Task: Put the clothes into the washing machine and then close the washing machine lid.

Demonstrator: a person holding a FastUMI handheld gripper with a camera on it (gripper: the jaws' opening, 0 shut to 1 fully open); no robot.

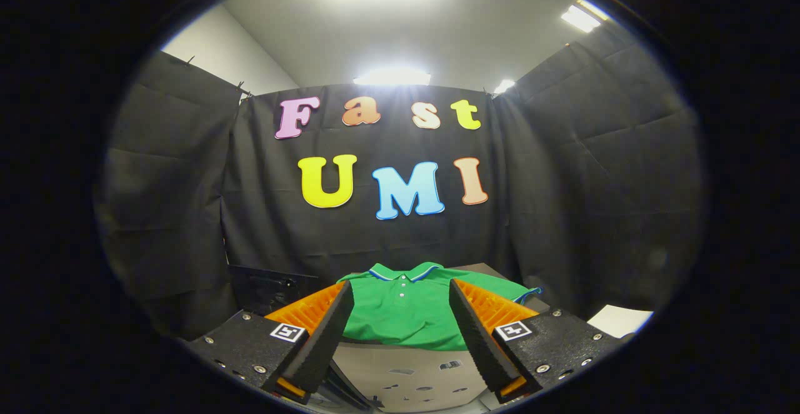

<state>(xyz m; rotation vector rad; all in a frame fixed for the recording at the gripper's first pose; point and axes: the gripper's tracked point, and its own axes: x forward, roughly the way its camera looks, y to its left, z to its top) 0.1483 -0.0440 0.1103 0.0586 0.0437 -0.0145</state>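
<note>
While my gripper [400,292] hung spread wide and empty above the flat green cotton polo shirt [400,314], I feared pinching only one loose layer.

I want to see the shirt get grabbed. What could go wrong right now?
The tool is open, its fingers spread wide with nothing pressed between them. The green polo shirt lies flat and spread out just ahead, so the fingers might pinch only a thin fold that slips out. One sleeve reaches out sideways; it could trail or snag when lifted.
</note>
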